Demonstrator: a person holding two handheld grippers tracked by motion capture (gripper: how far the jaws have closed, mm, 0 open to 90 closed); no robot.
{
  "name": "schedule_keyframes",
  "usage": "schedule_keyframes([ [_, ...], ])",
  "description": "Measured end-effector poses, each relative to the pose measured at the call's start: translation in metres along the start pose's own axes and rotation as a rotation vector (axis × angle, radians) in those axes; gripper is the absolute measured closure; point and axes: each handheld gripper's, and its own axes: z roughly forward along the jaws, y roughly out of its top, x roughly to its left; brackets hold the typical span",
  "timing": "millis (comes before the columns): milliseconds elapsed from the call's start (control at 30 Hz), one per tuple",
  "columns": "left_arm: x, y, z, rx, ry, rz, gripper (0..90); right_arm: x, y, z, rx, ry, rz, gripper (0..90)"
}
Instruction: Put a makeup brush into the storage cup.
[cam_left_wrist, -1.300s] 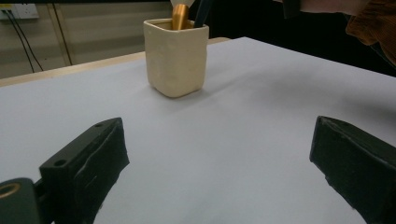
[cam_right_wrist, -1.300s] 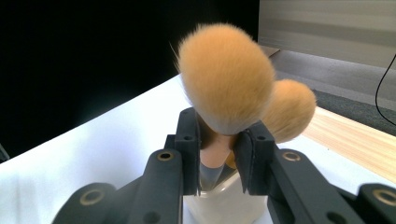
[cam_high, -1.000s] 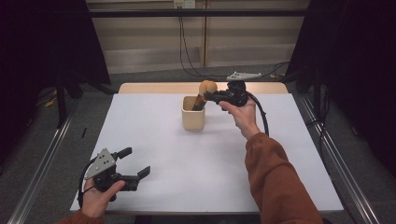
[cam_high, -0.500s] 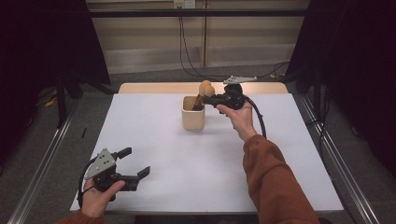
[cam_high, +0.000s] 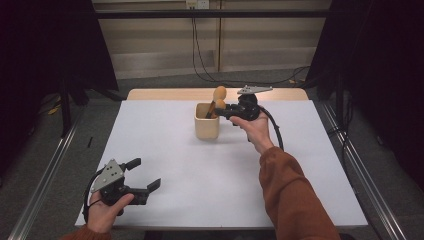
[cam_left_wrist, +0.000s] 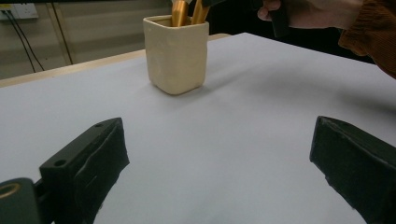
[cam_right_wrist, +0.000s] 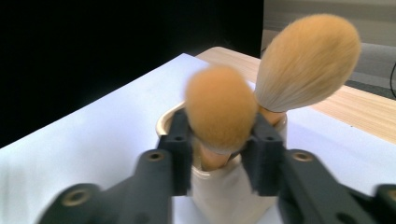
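At about seven o'clock on the white table (cam_high: 165, 145), nearest the person, the left gripper (cam_high: 139, 179) rests with its jaws spread wide and nothing between them. Farther off, near twelve o'clock, stands the cream cup (cam_high: 207, 121) holding two brushes. The right gripper (cam_right_wrist: 219, 149) reaches in over its rim from three o'clock; its jaws have just been opening and now flank the shorter brush (cam_right_wrist: 220, 109), seemingly slack. The taller brush (cam_right_wrist: 308, 60) stands just beside it. Placing looks nearly done; pulling the gripper clear remains.
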Motion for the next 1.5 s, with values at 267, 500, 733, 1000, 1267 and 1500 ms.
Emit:
schedule_keyframes([
  [267, 0.0, 0.0, 0.001, 0.002, 0.002, -0.001, 3.8, -0.001, -0.005, -0.004, -0.006, -0.023, 0.013, 42.4],
  [500, 0.001, 0.001, 0.003, 0.0, 0.003, -0.006, 3.8, -0.002, -0.009, -0.007, -0.028, -0.059, 0.016, 26.8],
  [733, 0.002, 0.002, 0.006, 0.006, 0.005, -0.011, 3.8, -0.004, -0.012, -0.015, -0.038, -0.083, 0.023, 11.0],
  [1000, 0.006, 0.0, 0.007, 0.013, 0.017, -0.023, 3.8, 0.0, -0.015, -0.027, -0.077, -0.084, 0.015, 3.2],
  [1267, 0.004, 0.0, 0.002, 0.006, 0.021, -0.004, 3.8, 0.008, -0.02, -0.037, -0.106, -0.117, -0.01, 0.2],
  [1500, 0.004, 0.0, 0.001, 0.001, 0.021, 0.0, 3.8, 0.012, -0.026, -0.047, -0.118, -0.123, 0.015, 1.6],
])
